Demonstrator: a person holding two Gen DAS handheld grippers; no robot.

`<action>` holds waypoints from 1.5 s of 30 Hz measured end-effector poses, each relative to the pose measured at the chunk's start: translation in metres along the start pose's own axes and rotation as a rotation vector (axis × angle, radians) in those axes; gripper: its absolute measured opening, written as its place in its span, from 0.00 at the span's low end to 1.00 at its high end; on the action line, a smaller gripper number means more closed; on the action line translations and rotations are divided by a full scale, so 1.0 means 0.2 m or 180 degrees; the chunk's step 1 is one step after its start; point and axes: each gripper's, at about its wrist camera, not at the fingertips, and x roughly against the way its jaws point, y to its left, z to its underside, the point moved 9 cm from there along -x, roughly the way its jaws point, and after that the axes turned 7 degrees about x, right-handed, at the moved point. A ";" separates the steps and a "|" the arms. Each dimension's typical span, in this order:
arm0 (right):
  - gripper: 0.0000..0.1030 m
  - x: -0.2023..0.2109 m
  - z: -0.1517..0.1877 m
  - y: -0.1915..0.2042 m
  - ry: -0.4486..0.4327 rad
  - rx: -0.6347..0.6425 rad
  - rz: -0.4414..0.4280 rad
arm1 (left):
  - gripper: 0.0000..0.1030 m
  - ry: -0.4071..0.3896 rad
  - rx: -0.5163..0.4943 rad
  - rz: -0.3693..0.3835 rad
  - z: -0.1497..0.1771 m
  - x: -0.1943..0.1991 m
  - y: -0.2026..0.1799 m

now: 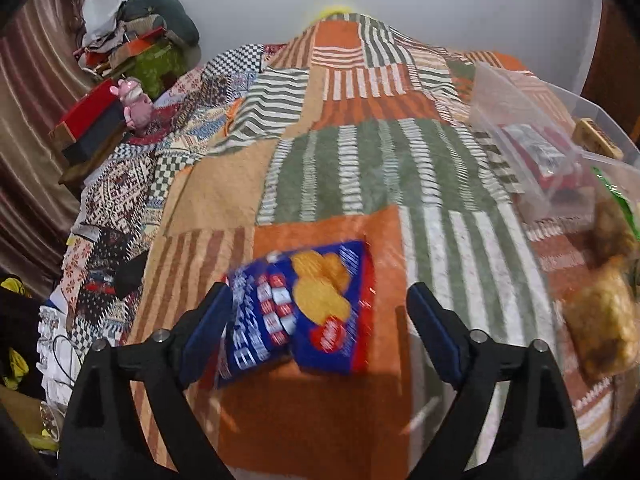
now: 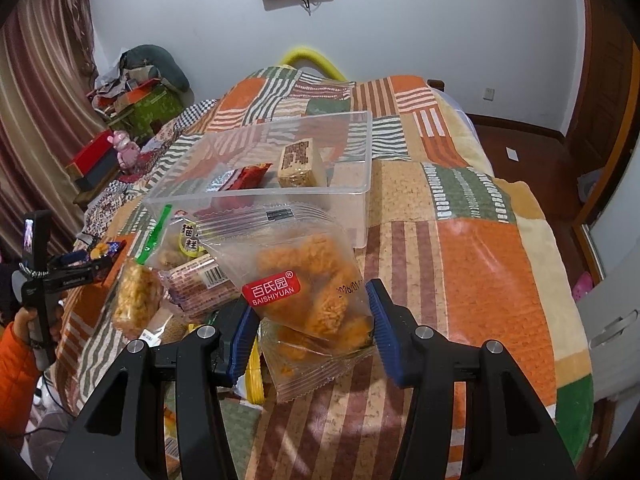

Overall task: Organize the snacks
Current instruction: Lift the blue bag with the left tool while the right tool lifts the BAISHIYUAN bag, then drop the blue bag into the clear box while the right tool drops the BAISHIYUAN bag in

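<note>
The blue snack packet (image 1: 308,308), printed with golden crisps and a red badge, lies blurred on an orange patch of the patchwork blanket (image 1: 360,168), well to the left of the clear plastic box (image 2: 360,184). The left gripper (image 1: 320,312) stands released, its jaws spread wide around the packet without pressing it. The right gripper (image 2: 312,320) is clenched on a clear bag of orange rice snacks (image 2: 304,280) with a red label, just in front of the box. Inside the box sit a red wrapper (image 2: 248,174) and a tan bar (image 2: 300,166). More packets (image 2: 176,272) lie left of the bag. Behind the box rise a white wall (image 2: 400,20) and striped curtains (image 2: 36,100).
</note>
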 end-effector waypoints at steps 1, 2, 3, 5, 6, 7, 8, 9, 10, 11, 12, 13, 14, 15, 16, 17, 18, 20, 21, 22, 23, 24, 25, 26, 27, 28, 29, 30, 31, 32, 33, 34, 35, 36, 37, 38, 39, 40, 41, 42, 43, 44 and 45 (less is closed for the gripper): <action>0.47 -0.01 0.00 0.00 0.0011 -0.0003 0.0003 | 0.91 0.0028 0.0003 -0.0001 0.00 -0.03 0.01; 0.47 -0.02 0.00 0.00 0.0023 -0.0009 0.0001 | 0.91 0.0098 0.0007 0.0008 0.00 -0.07 0.01; 0.47 -0.02 0.00 0.00 0.0031 -0.0019 -0.0001 | 0.93 0.0167 0.0020 0.0004 0.01 -0.10 0.02; 0.47 -0.03 0.00 0.00 0.0044 -0.0029 0.0003 | 0.96 0.0196 0.0128 0.0046 0.02 -0.16 0.04; 0.47 -0.04 -0.01 0.00 0.0049 -0.0029 0.0008 | 0.96 0.0182 0.0220 0.0102 0.02 -0.17 0.05; 0.47 -0.04 0.00 0.00 0.0055 -0.0027 0.0011 | 0.96 0.0194 0.0366 0.0192 0.02 -0.19 0.07; 0.47 -0.05 0.00 0.01 0.0061 -0.0022 0.0015 | 0.95 0.0204 0.0462 0.0256 0.02 -0.20 0.09; 0.47 -0.05 0.00 0.01 0.0065 -0.0018 0.0022 | 0.94 0.0208 0.0538 0.0306 0.02 -0.21 0.10; 0.47 -0.05 0.00 0.01 0.0071 -0.0013 0.0025 | 0.92 0.0207 0.0563 0.0354 0.02 -0.22 0.10; 0.47 -0.06 0.00 0.01 0.0079 -0.0009 0.0028 | 0.84 0.0205 0.0550 0.0382 0.02 -0.22 0.09; 0.47 -0.06 0.00 0.01 0.0081 -0.0012 0.0033 | 0.74 0.0204 0.0524 0.0411 0.03 -0.21 0.07; 0.47 -0.06 -0.01 0.01 0.0080 -0.0016 0.0034 | 0.68 0.0207 0.0501 0.0441 0.03 -0.20 0.05; 0.47 -0.06 -0.01 0.01 0.0076 -0.0020 0.0033 | 0.61 0.0205 0.0480 0.0447 0.03 -0.18 0.02; 0.47 -0.06 -0.01 0.01 0.0072 -0.0021 0.0034 | 0.57 0.0205 0.0464 0.0406 0.03 -0.17 0.01; 0.47 -0.05 -0.02 0.01 0.0066 -0.0019 0.0039 | 0.55 0.0205 0.0453 0.0365 0.03 -0.16 -0.01; 0.47 -0.05 -0.02 0.01 0.0059 -0.0015 0.0044 | 0.52 0.0203 0.0449 0.0339 0.02 -0.16 -0.02; 0.47 -0.05 -0.03 0.01 0.0049 -0.0014 0.0049 | 0.48 0.0203 0.0452 0.0325 0.02 -0.15 -0.02; 0.47 -0.04 -0.04 0.01 0.0020 -0.0009 0.0046 | 0.47 0.0172 0.0416 0.0273 0.02 -0.11 -0.04; 0.47 -0.03 -0.05 0.00 0.0000 0.0000 0.0053 | 0.47 0.0147 0.0395 0.0283 0.02 -0.09 -0.05; 0.47 -0.02 -0.06 0.00 -0.0019 0.0009 0.0065 | 0.46 0.0104 0.0359 0.0338 0.02 -0.05 -0.07; 0.47 -0.02 -0.07 0.00 -0.0042 0.0014 0.0073 | 0.46 0.0076 0.0329 0.0343 0.01 -0.02 -0.09; 0.47 -0.01 -0.09 -0.01 -0.0062 0.0014 0.0080 | 0.46 0.0029 0.0280 0.0361 0.00 0.02 -0.11; 0.47 -0.01 -0.10 -0.02 -0.0074 0.0012 0.0089 | 0.46 -0.0006 0.0247 0.0399 -0.01 0.05 -0.13; 0.47 0.00 -0.11 -0.03 -0.0089 0.0016 0.0096 | 0.46 -0.0042 0.0220 0.0433 -0.02 0.09 -0.16; 0.47 0.00 -0.13 -0.03 -0.0105 0.0021 0.0108 | 0.46 -0.0084 0.0191 0.0465 -0.04 0.13 -0.18; 0.47 0.00 -0.14 -0.04 -0.0127 0.0029 0.0124 | 0.46 -0.0136 0.0149 0.0517 -0.07 0.18 -0.22; 0.47 0.01 -0.16 -0.04 -0.0157 0.0037 0.0131 | 0.46 -0.0174 0.0128 0.0559 -0.09 0.21 -0.25; 0.47 0.01 -0.18 -0.04 -0.0177 0.0046 0.0134 | 0.46 -0.0213 0.0102 0.0616 -0.12 0.26 -0.28; 0.47 0.02 -0.19 -0.04 -0.0201 0.0057 0.0142 | 0.46 -0.0252 0.0076 0.0670 -0.14 0.29 -0.32; 0.47 0.02 -0.22 -0.05 -0.0229 0.0069 0.0153 | 0.46 -0.0302 0.0041 0.0736 -0.17 0.34 -0.36; 0.47 0.02 -0.23 -0.05 -0.0257 0.0082 0.0160 | 0.47 -0.0349 0.0010 0.0792 -0.20 0.38 -0.41; 0.47 0.03 -0.26 -0.04 -0.0291 0.0095 0.0164 | 0.47 -0.0383 -0.0015 0.0845 -0.23 0.41 -0.44; 0.47 0.03 -0.28 -0.04 -0.0318 0.0106 0.0167 | 0.47 -0.0414 -0.0042 0.0892 -0.25 0.44 -0.47; 0.47 0.03 -0.29 -0.04 -0.0336 0.0113 0.0172 | 0.47 -0.0451 -0.0071 0.0930 -0.27 0.46 -0.51; 0.47 0.03 -0.31 -0.03 -0.0358 0.0124 0.0175 | 0.47 -0.0497 -0.0112 0.0961 -0.30 0.49 -0.56; 0.47 0.03 -0.33 -0.03 -0.0378 0.0137 0.0177 | 0.47 -0.0526 -0.0149 0.0995 -0.32 0.50 -0.60; 0.47 0.02 -0.35 -0.03 -0.0399 0.0148 0.0184 | 0.47 -0.0539 -0.0168 0.1019 -0.34 0.51 -0.62; 0.47 0.02 -0.36 -0.03 -0.0410 0.0156 0.0185 | 0.47 -0.0552 -0.0186 0.1053 -0.35 0.53 -0.66; 0.47 0.01 -0.37 -0.02 -0.0424 0.0166 0.0191 | 0.47 -0.0558 -0.0205 0.1089 -0.37 0.53 -0.69; 0.47 0.01 -0.39 -0.02 -0.0439 0.0173 0.0198 | 0.47 -0.0564 -0.0218 0.1110 -0.38 0.54 -0.72; 0.47 0.00 -0.40 -0.02 -0.0448 0.0179 0.0203 | 0.47 -0.0579 -0.0236 0.1127 -0.41 0.54 -0.75; 0.48 -0.01 -0.42 -0.02 -0.0456 0.0184 0.0204 | 0.47 -0.0588 -0.0243 0.1138 -0.42 0.54 -0.78; 0.48 -0.01 -0.43 -0.02 -0.0464 0.0190 0.0208 | 0.47 -0.0591 -0.0252 0.1153 -0.43 0.54 -0.79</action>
